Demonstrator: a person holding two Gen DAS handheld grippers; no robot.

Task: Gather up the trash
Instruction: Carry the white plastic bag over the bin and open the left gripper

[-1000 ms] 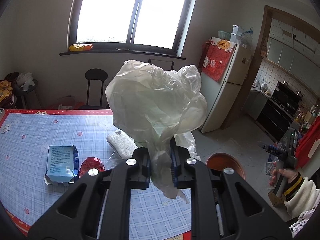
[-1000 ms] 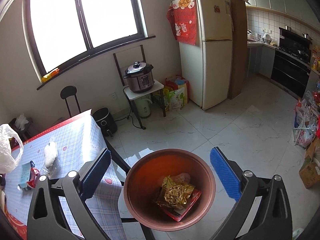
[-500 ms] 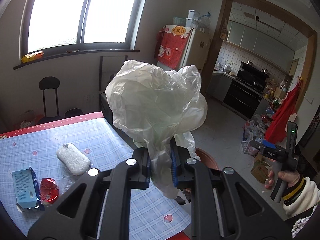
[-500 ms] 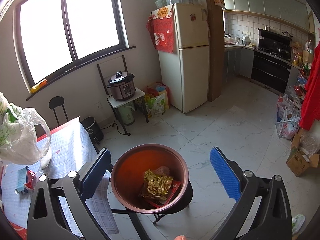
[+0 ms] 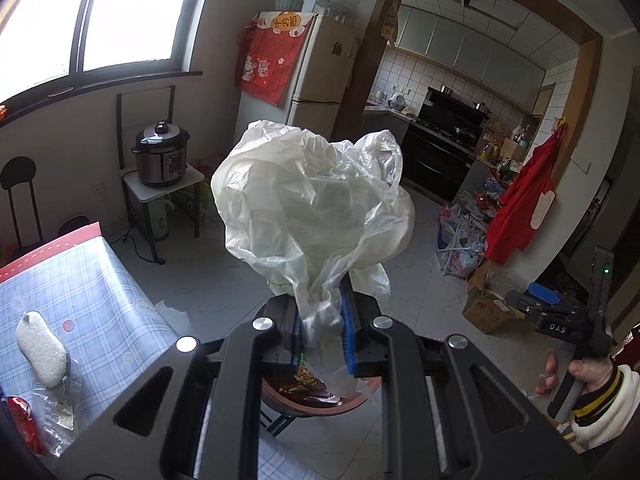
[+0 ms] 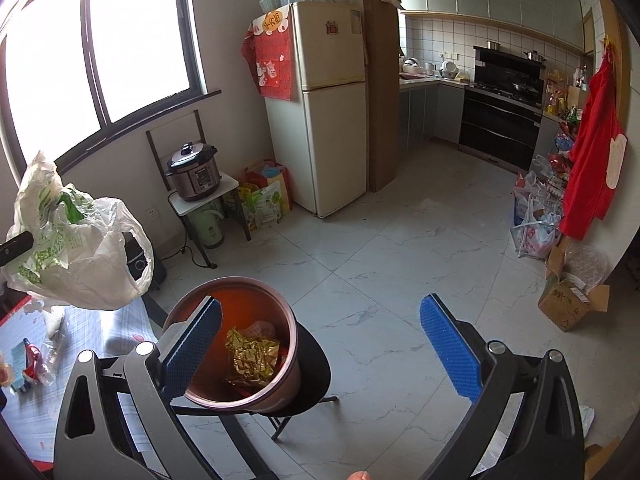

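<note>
Closest in, the left tool (image 5: 322,330) is clamped tight on the bunched neck of a crumpled white plastic bag (image 5: 316,204), so the puffy part balloons out above the pads. Makes sense to pinch it there, since the thin film would slip anywhere else. Right under it is the brown trash bin (image 6: 240,344) sitting on a small black stool (image 6: 316,372), with gold foil wrappers (image 6: 250,356) already inside, so I'd guess the bag gets dropped in next.

The right tool (image 6: 320,352) is spread wide with nothing in it, hanging just beside the bin.

Off to the side, the surface (image 5: 92,300) holds a white sponge-looking pad (image 5: 40,350) and a red wrapper (image 5: 20,412).

Compared with a second ago, the left tool has swung away from the surface and the window toward the kitchen, and the bag now hangs over the bin. The right tool hasn't changed its opening.
</note>
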